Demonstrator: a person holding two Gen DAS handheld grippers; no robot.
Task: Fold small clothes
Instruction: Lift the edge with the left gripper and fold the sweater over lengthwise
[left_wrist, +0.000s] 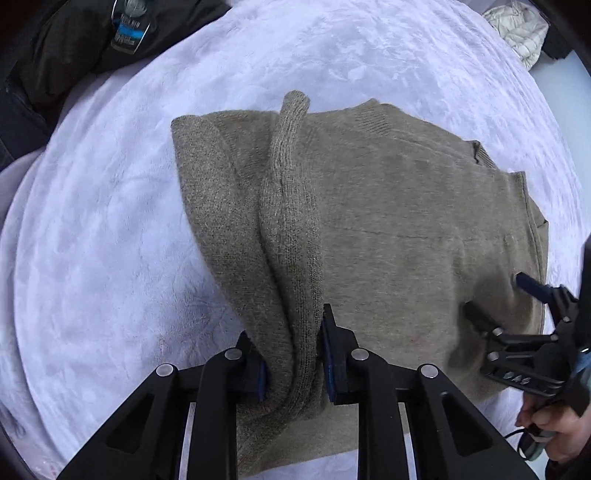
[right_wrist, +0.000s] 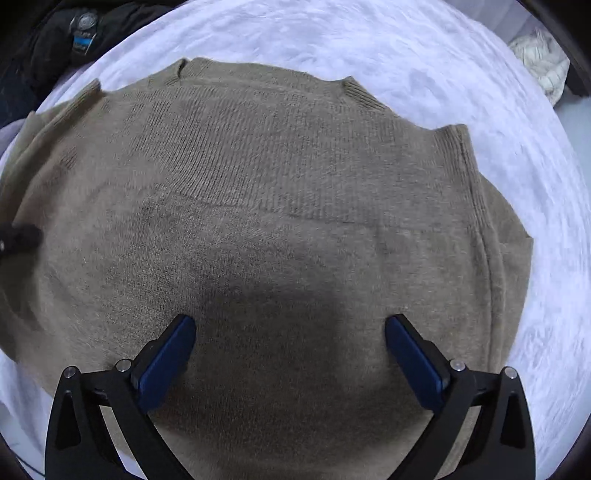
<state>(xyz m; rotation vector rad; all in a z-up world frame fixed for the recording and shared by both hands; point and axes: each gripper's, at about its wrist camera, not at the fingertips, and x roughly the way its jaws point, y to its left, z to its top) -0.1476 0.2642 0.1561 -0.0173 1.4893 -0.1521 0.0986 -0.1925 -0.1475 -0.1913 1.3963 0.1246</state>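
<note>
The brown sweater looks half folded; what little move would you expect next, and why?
Probably the left gripper, shut on the bunched sleeve, carries it across the sweater and lays it flat. The right gripper hangs open above the cloth, gripping nothing.

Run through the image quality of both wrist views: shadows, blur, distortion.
Left wrist view: strong fisheye bending with dark corners; the sweater is sharp, while the right gripper at the frame edge is slightly motion-blurred. Right wrist view: a soft dark shadow lies on the knit ahead of the open right gripper; the white blanket smears at the right rim, and the left edge shows a blurred dark shape.
</note>
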